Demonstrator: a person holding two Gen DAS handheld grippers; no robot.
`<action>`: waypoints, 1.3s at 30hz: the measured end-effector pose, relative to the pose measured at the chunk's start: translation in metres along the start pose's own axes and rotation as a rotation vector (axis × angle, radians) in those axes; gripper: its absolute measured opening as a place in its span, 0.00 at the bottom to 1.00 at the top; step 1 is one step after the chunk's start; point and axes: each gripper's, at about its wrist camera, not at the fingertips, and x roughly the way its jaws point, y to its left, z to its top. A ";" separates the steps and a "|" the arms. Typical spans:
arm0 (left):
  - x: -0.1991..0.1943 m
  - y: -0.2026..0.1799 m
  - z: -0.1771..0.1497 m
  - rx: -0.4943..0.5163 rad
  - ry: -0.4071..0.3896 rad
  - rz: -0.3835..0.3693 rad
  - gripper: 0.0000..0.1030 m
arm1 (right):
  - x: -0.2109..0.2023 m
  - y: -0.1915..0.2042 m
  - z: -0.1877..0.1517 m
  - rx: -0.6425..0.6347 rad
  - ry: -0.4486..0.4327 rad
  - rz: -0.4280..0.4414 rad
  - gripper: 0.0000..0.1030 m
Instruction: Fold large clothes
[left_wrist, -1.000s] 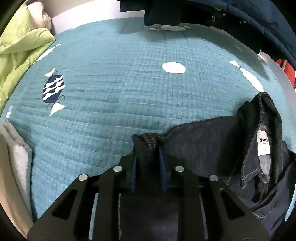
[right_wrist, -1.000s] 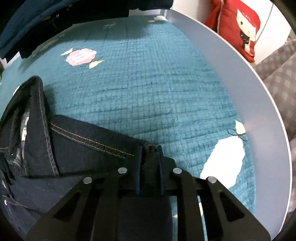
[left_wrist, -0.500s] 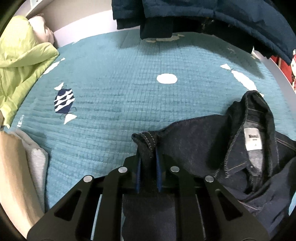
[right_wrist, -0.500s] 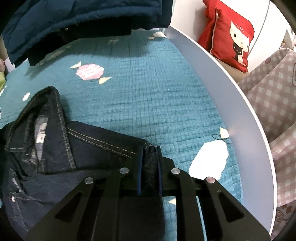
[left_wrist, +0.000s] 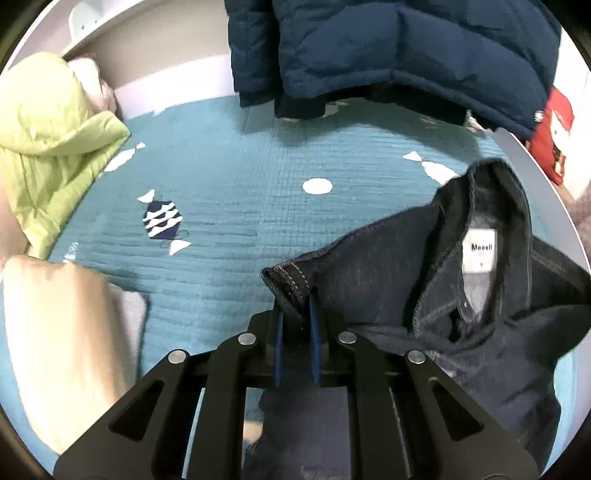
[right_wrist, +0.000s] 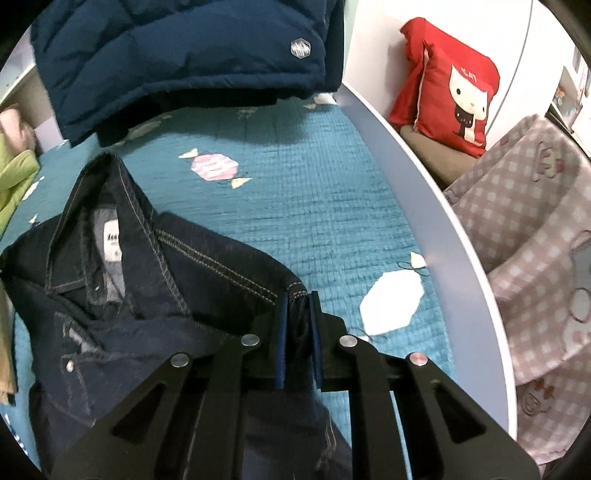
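garment: a dark denim jacket (left_wrist: 388, 266), collar and white neck label facing up, hanging between the two grippers above a teal quilted bedspread (left_wrist: 229, 177); its lower part sags toward the quilt, and whether it touches there cannot be told.
left gripper: the left gripper (left_wrist: 295, 314) is pinched narrow on a stitched shoulder corner of the denim, blue pads pressing cloth from both sides.
right gripper: the right gripper (right_wrist: 297, 314) is clamped narrow on the opposite shoulder corner, the topstitched seam running right into its pads.
how it handles: judged heavy and fairly stiff for cloth; the denim holds ridges at the collar instead of draping flat, so it should crease cleanly but will drag on the grip.
slip risk: the weave looks coarse, not slippery; the weight below is what could pull a corner free.
where to hold: the doubled seams at the shoulders, as now, give the thickest bite; a single layer mid-panel would bunch.
step in hand: likely lifting it by the shoulders to shake it out and lay it flat.
surroundings: a navy puffer coat (right_wrist: 177, 48) hangs over the far edge of the bed, a lime-green jacket (left_wrist: 48, 147) lies at the left, a red cat cushion (right_wrist: 454, 85) beyond the right rail.
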 end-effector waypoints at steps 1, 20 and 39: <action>-0.009 -0.001 -0.002 0.013 -0.003 0.004 0.11 | -0.011 -0.001 -0.003 0.002 -0.002 0.007 0.09; -0.171 0.025 -0.113 0.155 -0.051 -0.071 0.10 | -0.162 -0.038 -0.120 -0.044 -0.042 0.070 0.08; -0.138 0.042 -0.402 0.248 0.290 -0.125 0.04 | -0.130 -0.065 -0.360 0.240 0.298 0.153 0.05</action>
